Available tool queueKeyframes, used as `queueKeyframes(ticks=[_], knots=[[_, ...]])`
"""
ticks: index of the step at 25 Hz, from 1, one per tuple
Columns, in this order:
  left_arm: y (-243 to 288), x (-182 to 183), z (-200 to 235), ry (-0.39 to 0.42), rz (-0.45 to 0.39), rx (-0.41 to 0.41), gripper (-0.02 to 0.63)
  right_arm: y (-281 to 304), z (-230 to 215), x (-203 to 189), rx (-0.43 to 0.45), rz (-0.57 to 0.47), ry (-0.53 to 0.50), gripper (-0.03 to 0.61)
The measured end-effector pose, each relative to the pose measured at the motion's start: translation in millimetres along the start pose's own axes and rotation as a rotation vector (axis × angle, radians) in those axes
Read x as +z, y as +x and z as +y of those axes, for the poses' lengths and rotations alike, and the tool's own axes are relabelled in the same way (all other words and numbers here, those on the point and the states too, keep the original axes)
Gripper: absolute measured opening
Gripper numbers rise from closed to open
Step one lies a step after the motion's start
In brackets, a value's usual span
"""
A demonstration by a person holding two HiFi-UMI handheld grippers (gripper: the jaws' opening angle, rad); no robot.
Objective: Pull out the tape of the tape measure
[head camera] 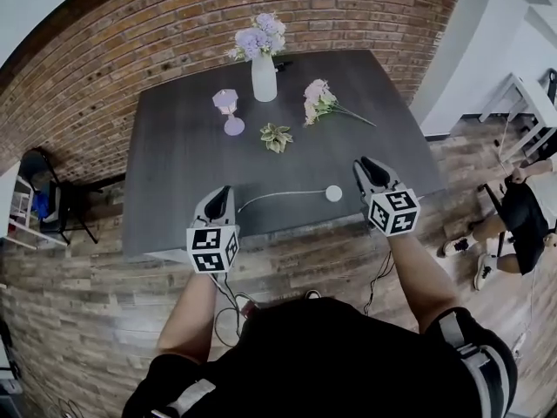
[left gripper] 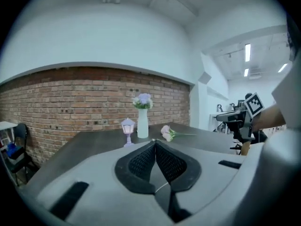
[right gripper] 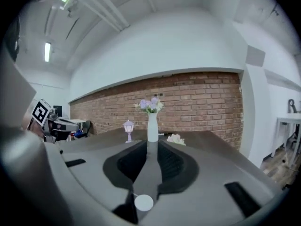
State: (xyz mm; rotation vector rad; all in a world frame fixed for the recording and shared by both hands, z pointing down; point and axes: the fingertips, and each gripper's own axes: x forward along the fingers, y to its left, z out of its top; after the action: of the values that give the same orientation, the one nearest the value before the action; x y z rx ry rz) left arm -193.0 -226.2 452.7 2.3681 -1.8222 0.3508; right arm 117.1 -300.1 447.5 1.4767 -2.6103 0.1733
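A small round white tape measure [head camera: 333,193] lies on the dark table [head camera: 183,155] near its front edge. Its thin white tape [head camera: 278,194] runs left from it and curves toward my left gripper [head camera: 223,195]. That gripper's jaws meet at the tips [left gripper: 154,142], and a sliver of tape [left gripper: 163,187] shows low in the gap at their root, not clamped at the tips. My right gripper [head camera: 369,171] hovers just right of the case. In the right gripper view its jaws [right gripper: 151,142] stand apart with nothing between the pads, and the case [right gripper: 144,202] lies below their root.
At the back of the table stand a white vase of lilac flowers [head camera: 264,75] and a small purple lantern [head camera: 228,110]. A pink flower stem [head camera: 324,101] and a leaf sprig [head camera: 276,137] lie nearby. A brick wall runs behind. A seated person [head camera: 513,216] is at the right.
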Motion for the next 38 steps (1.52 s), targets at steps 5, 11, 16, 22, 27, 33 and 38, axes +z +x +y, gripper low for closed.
queueKeyframes(ticks=[5, 11, 16, 22, 27, 33, 38], knots=[[-14.4, 25.1, -24.1, 0.052, -0.081, -0.014, 0.009, -26.4, 15.3, 38.9, 0.023, -0.103, -0.029, -0.002], [-28.8, 32.2, -32.1, 0.042, -0.095, 0.004, 0.009, -54.6, 32.0, 69.5, 0.078, -0.177, -0.014, -0.003], [-35.4, 42.3, -40.4, 0.031, -0.125, 0.008, 0.009, -67.3, 34.6, 84.4, 0.102, -0.204, -0.028, -0.004], [-38.2, 43.1, -47.4, 0.038, -0.129, -0.004, 0.009, -68.5, 28.2, 80.7, 0.082, -0.181, -0.031, -0.005], [-39.1, 43.8, -40.7, 0.046, -0.122, 0.004, 0.009, -65.4, 27.6, 75.8, 0.079, -0.168, -0.016, -0.005], [-40.5, 40.7, -34.2, 0.05, -0.106, 0.011, 0.009, -62.2, 29.9, 71.7, 0.08, -0.163, 0.005, -0.005], [-41.5, 41.6, -28.5, 0.053, -0.106, 0.015, 0.009, -59.6, 33.4, 68.1, 0.081, -0.152, 0.006, -0.005]])
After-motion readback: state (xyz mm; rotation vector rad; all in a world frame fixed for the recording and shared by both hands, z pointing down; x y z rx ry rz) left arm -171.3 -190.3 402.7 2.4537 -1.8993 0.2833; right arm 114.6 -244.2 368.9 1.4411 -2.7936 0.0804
